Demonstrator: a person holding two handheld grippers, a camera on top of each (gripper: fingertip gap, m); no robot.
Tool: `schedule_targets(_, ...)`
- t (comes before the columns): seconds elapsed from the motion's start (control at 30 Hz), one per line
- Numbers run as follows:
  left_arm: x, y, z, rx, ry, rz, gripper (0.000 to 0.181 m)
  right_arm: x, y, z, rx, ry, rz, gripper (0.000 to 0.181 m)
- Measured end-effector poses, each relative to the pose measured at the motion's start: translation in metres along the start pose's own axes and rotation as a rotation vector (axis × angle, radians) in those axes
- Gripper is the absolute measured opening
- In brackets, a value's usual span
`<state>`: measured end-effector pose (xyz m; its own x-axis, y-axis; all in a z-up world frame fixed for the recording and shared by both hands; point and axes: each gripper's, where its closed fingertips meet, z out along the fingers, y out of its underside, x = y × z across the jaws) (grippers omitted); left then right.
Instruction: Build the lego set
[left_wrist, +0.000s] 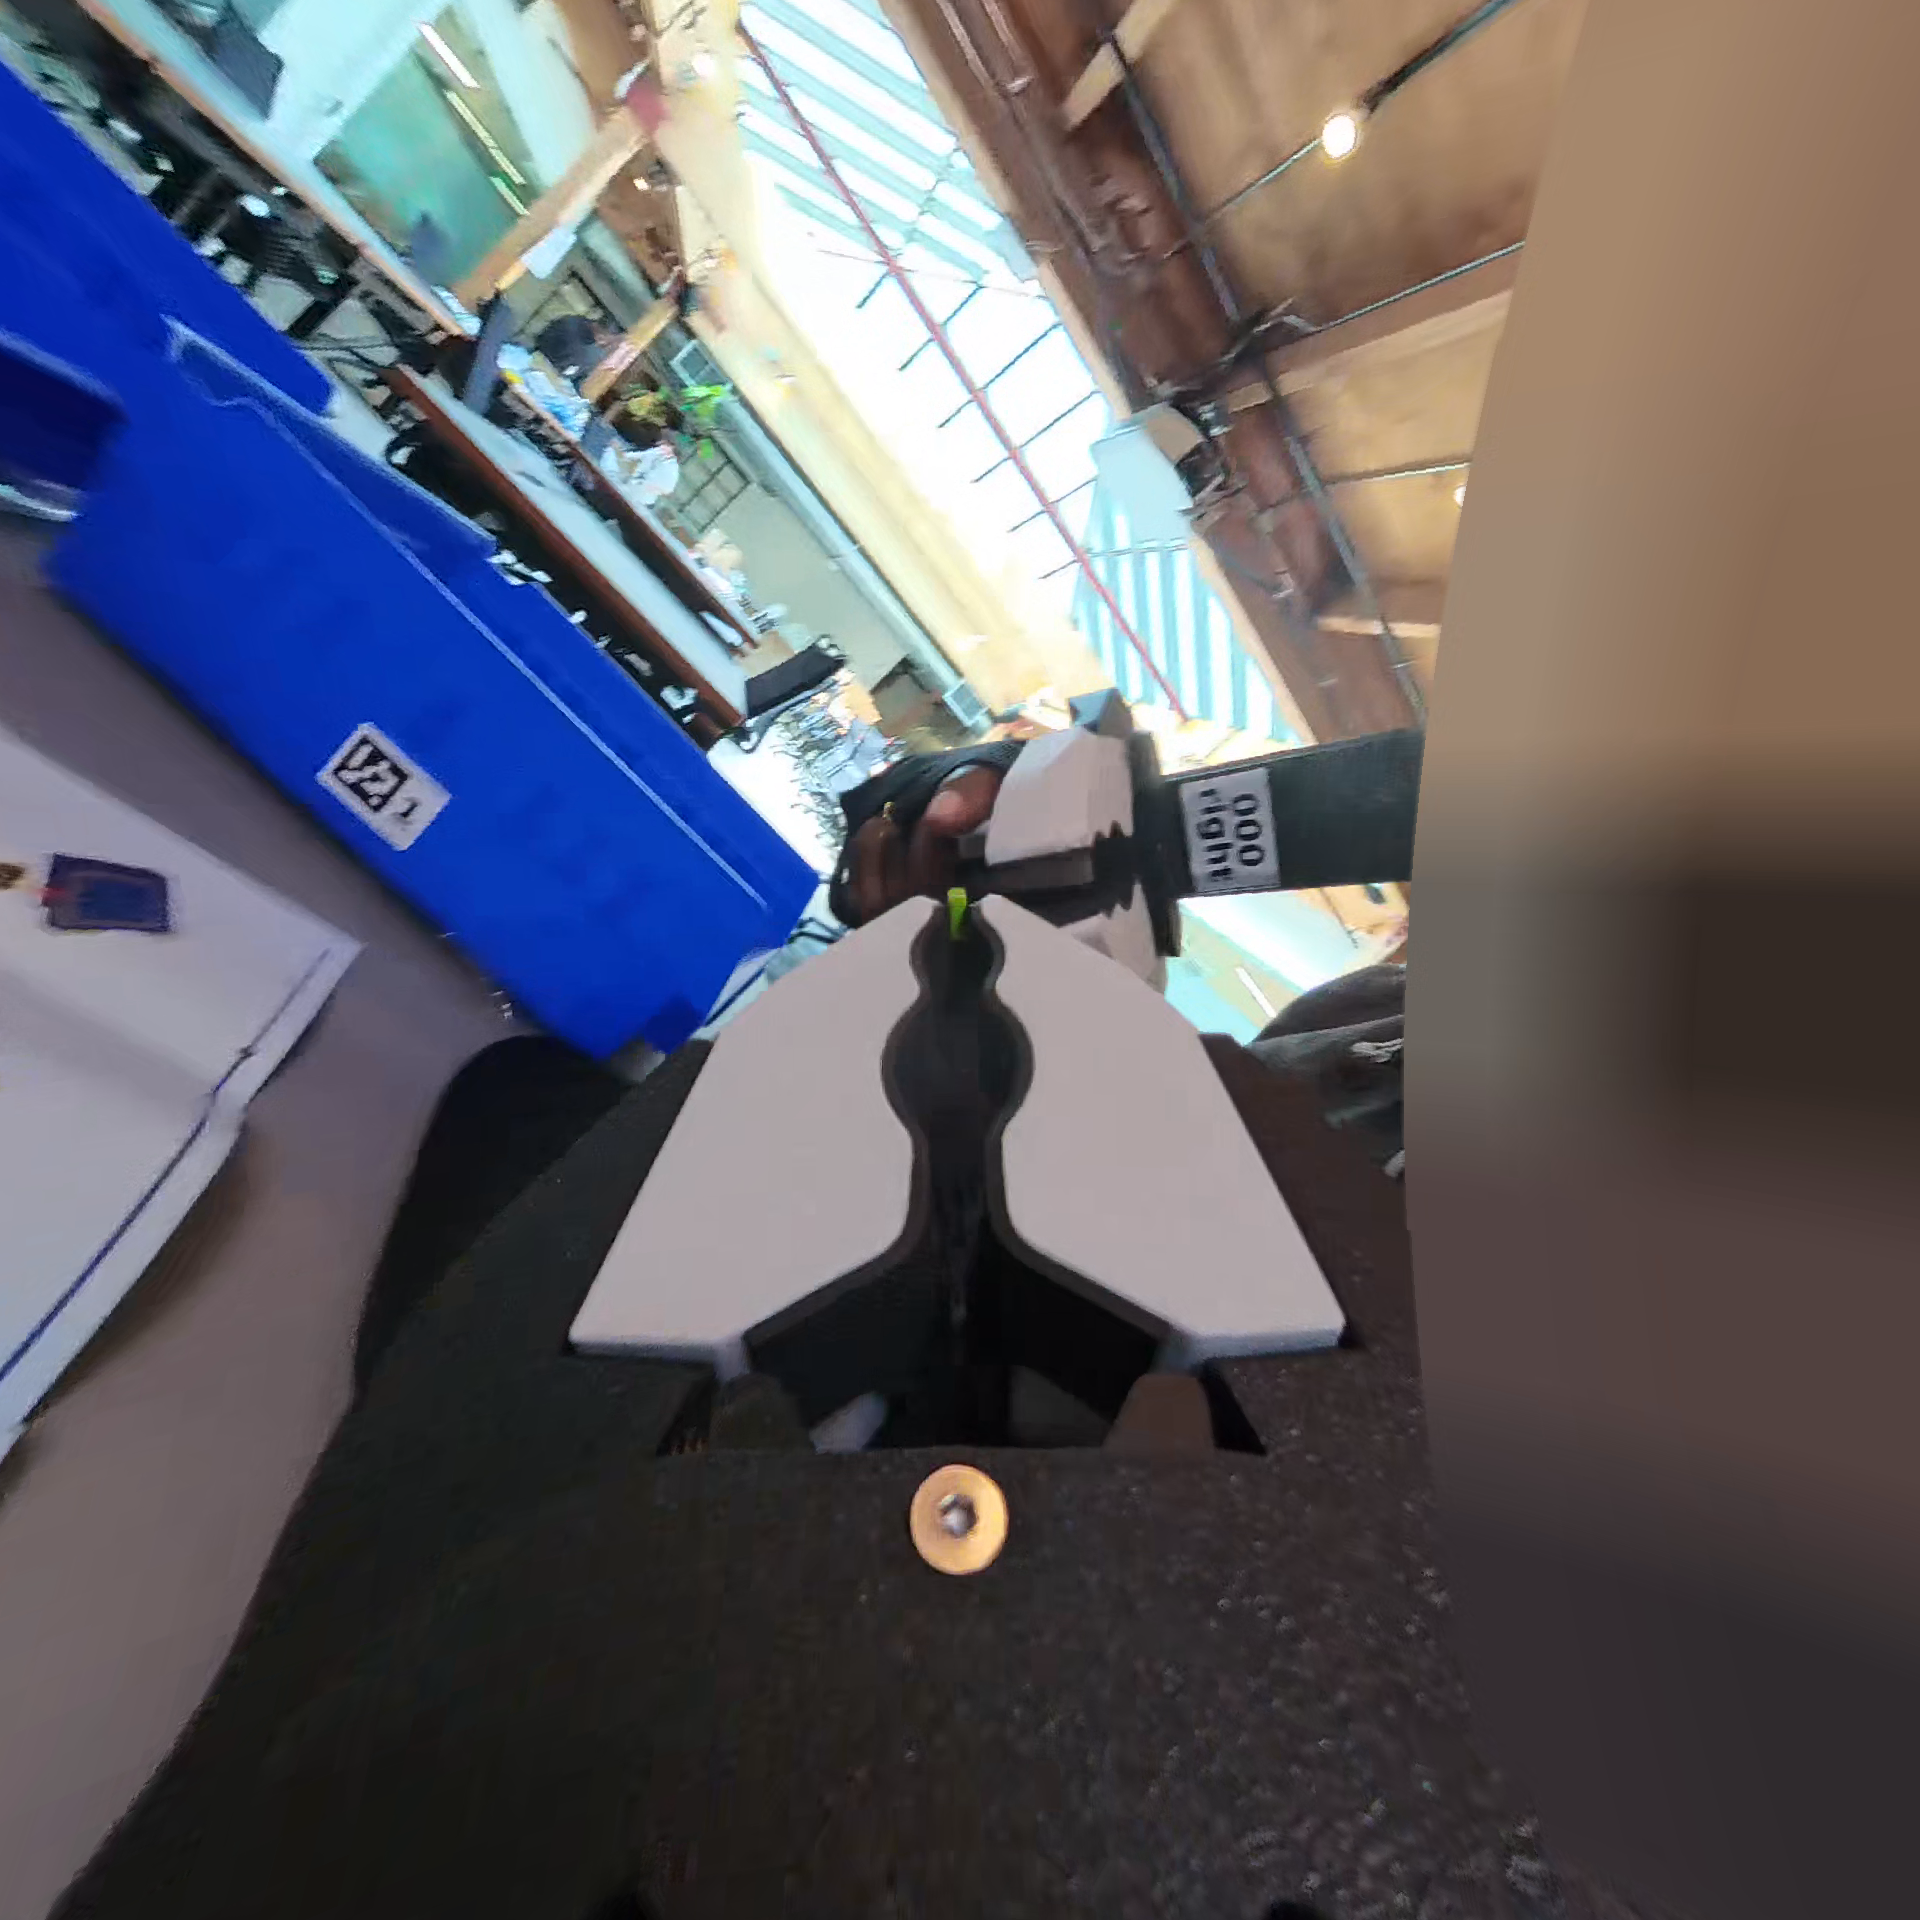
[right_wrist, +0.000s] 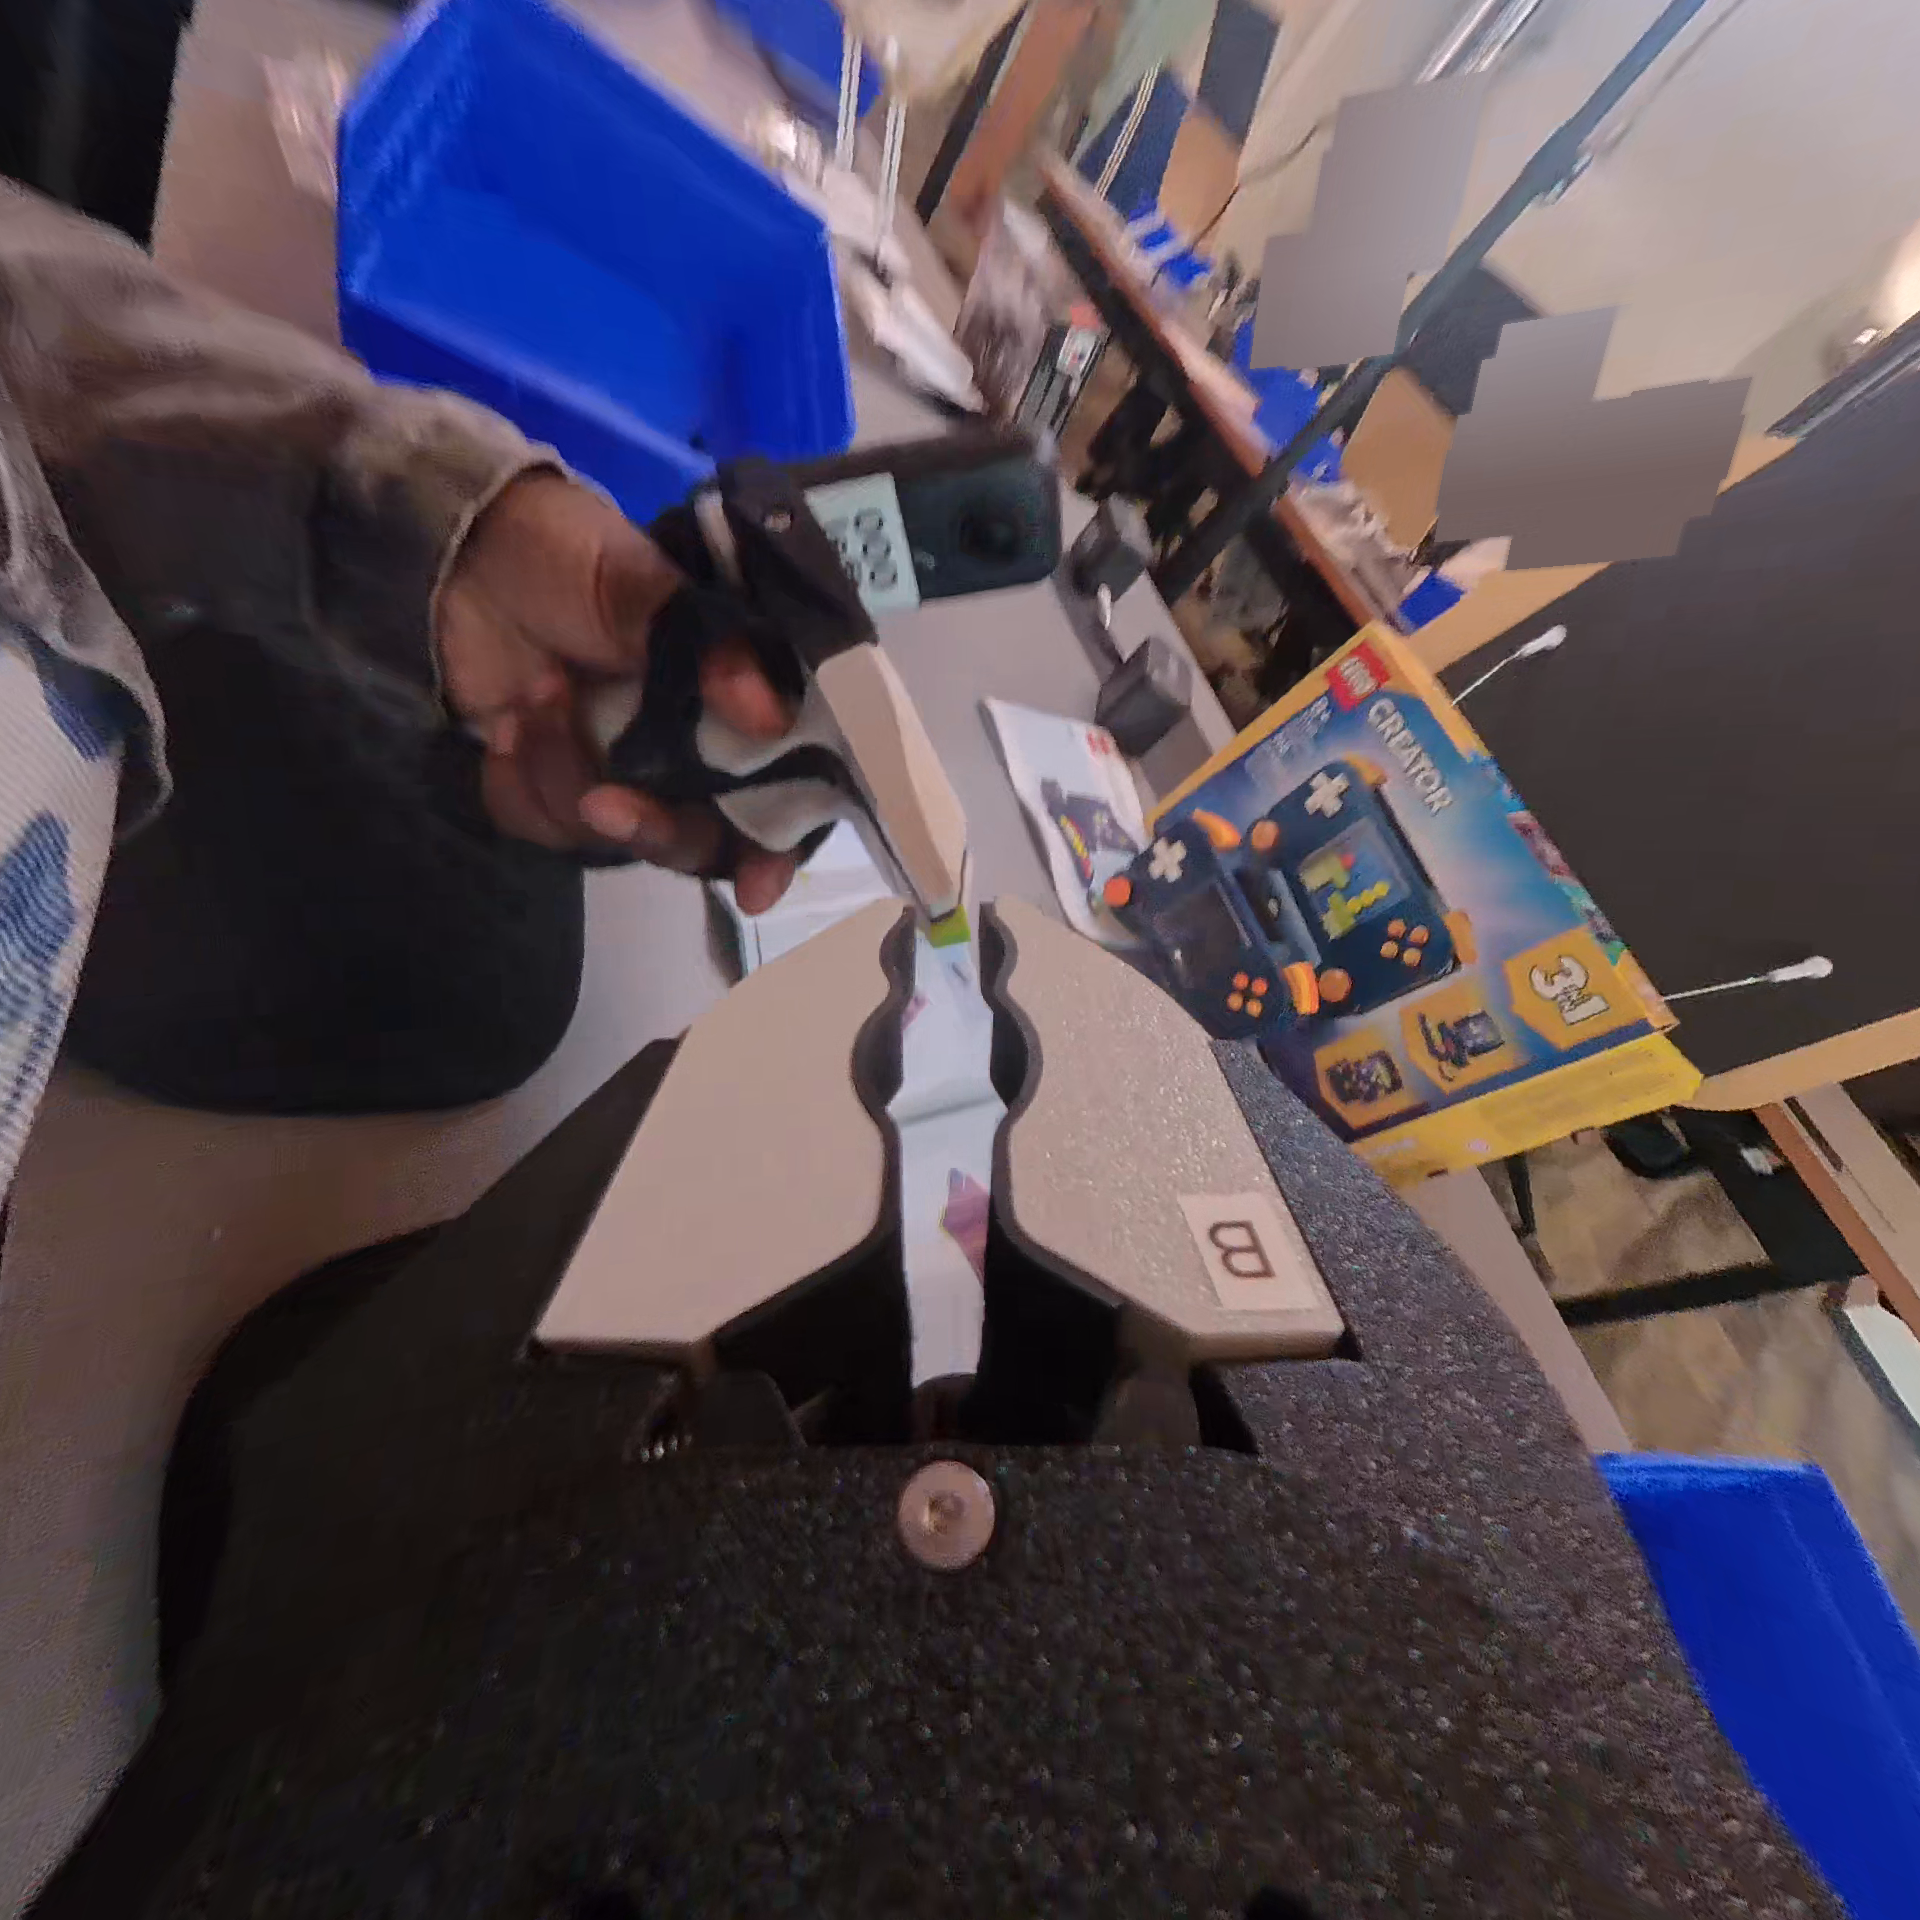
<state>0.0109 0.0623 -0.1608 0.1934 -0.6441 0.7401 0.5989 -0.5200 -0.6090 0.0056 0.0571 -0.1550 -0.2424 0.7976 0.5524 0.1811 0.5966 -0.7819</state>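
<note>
I see the small lime-green plastic lego piece (left_wrist: 957, 914) pinched at my left gripper (left_wrist: 957, 920) tips, jaws clamped, long axis toward twelve o'clock. My right gripper (right_wrist: 948, 914) jaws stand slightly apart, the piece between their tips.

Counting two grippers: the left gripper (left_wrist: 956, 925) and the right gripper (right_wrist: 948, 920), each carrying two pale fingers. Counting two hands, the left hand (right_wrist: 582, 707) and the right hand (left_wrist: 904, 842), one per gripper. Showing one lime-green brick (right_wrist: 945, 925). Showing two blue bins close by in the right wrist view, the upper bin (right_wrist: 582, 260) and the lower bin (right_wrist: 1766, 1621). Counting one set box (right_wrist: 1455, 935), one instruction booklet (right_wrist: 1060, 790) and two white-tipped sticks, the higher stick (right_wrist: 1538, 642) and the nearer stick (right_wrist: 1803, 971). Showing one dark-blue card (left_wrist: 109, 894).
</note>
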Motion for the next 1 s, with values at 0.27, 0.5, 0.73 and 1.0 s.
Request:
schedule_targets(0.27,-0.010,0.002,-0.007,-0.001,-0.063,-0.015,0.003,-0.004,0.015,0.017,-0.120,-0.016,-0.055,0.008)
schedule_targets(0.5,-0.019,0.002,-0.010,-0.016,-0.127,0.044,0.002,-0.005,0.023,0.022,-0.180,0.008,-0.108,0.007)
schedule_targets(0.73,-0.050,-0.029,-0.084,-0.237,-0.497,0.490,0.019,0.000,0.022,0.047,-0.013,0.071,0.266,0.007)
schedule_targets(1.0,-0.123,-0.014,-0.129,-0.667,-0.868,0.840,0.006,-0.014,0.066,0.101,-0.065,-0.275,0.349,0.007)
